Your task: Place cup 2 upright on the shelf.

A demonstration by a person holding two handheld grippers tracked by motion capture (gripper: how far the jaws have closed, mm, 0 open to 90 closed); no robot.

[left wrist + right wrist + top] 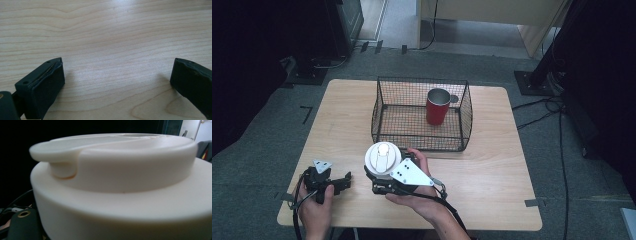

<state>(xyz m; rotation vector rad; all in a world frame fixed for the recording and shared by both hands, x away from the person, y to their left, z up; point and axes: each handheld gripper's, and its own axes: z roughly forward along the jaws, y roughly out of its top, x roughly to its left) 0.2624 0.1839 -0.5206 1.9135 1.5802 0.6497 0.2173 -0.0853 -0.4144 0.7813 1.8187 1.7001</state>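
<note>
Lid (383,158), white and round, sits in the right tongs (379,181) near the front middle of the desk (492,165), just in front of the wire basket (422,112). Right tongs: closed as far as they go, clamped on the lid, top face of the lid turned upward. The person's right hand (422,192) wraps the body of the tongs below the grey three-cornered plate.

High view: gives the overall layout. A red cup (437,106) stands upright inside the basket, toward its right rear corner, well apart from the lid. Left tongs (343,181) rest at the front left of the desk, held by the left hand (314,210), near the lid but not touching it.

Right gripper view: gives close detail the high view lacks. The lid (120,187) has a stepped profile, a wide lower ring under a narrower raised top, with a flat tab overhanging the step at the left. The jaw contact itself is hidden below the lid.

Left gripper view: the left tongs (117,77) stand wide apart with nothing between them, over bare wood grain of the desk (112,37).
</note>
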